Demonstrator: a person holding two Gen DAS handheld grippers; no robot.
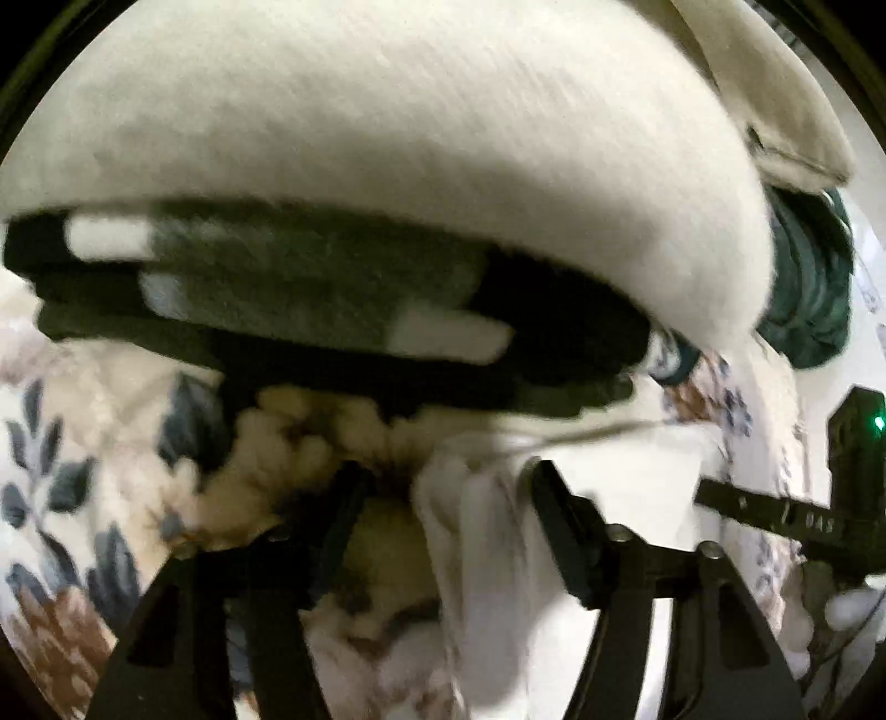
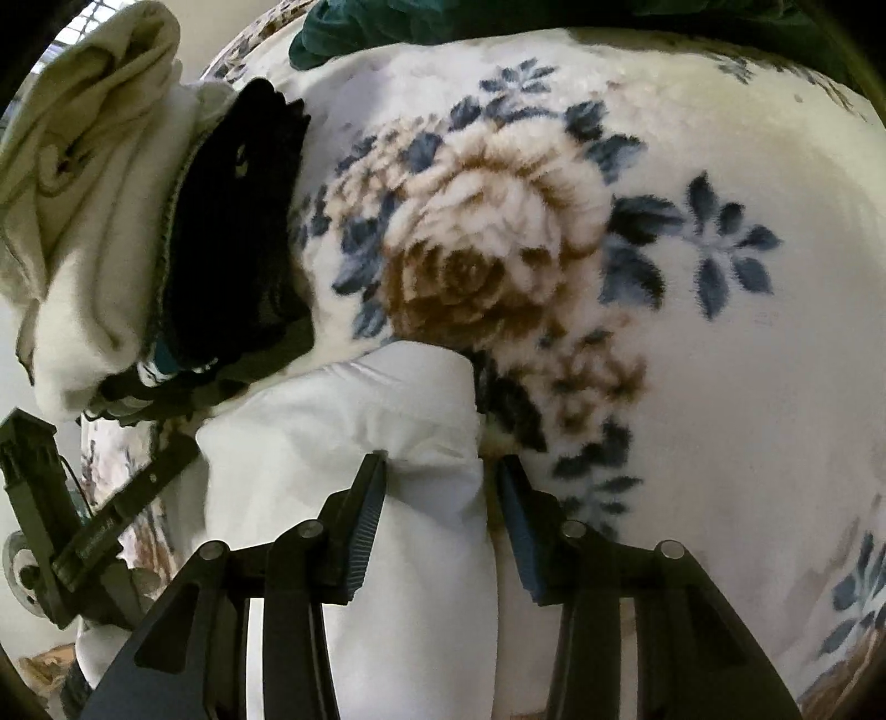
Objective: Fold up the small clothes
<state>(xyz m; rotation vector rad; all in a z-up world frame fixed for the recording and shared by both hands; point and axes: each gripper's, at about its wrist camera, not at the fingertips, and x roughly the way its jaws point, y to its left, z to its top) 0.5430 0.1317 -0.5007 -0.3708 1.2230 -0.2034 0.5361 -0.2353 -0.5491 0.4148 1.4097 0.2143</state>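
Observation:
A small white garment lies folded on a floral fleece blanket. My right gripper is open, its jaws standing on either side of the garment's right edge. The garment also shows in the left wrist view, blurred, where my left gripper is open with the cloth's edge between its jaws. Just beyond lies a stack of folded clothes: a cream piece on top of black and grey ones. The stack also shows at the left of the right wrist view.
A dark green cloth lies behind the stack, also at the top of the right wrist view. Each view shows the other gripper's body at its side, at the right and at the left. The blanket covers the whole surface.

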